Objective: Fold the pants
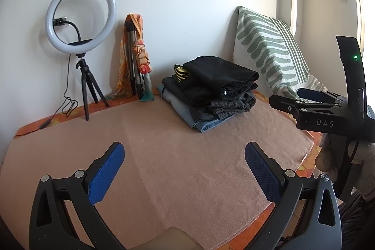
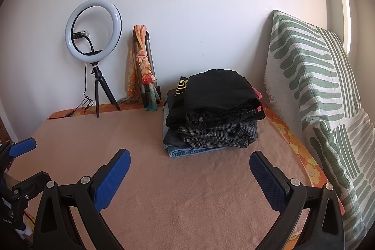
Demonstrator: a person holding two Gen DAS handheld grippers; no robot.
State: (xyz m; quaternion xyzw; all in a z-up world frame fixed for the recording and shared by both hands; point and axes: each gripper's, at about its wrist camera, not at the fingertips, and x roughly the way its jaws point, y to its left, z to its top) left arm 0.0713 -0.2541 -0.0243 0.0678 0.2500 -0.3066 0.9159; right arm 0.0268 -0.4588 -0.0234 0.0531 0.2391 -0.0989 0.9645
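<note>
A stack of folded clothes (image 1: 211,90) lies on the far right part of the peach towel (image 1: 164,168): black garments on top, a grey checked one under them, blue jeans at the bottom. It also shows in the right wrist view (image 2: 213,118). My left gripper (image 1: 185,170) is open and empty, held above the bare towel in front of the stack. My right gripper (image 2: 189,177) is open and empty, just in front of the stack. The right gripper's body (image 1: 328,114) shows at the right of the left wrist view. The left gripper's blue finger (image 2: 22,147) shows at the left edge of the right wrist view.
A ring light on a small tripod (image 1: 80,39) stands at the back left with its cable trailing. A folded tripod wrapped in an orange scarf (image 1: 137,57) leans on the wall. A green-striped pillow (image 2: 316,97) stands along the right side. An orange flowered sheet (image 2: 295,147) edges the towel.
</note>
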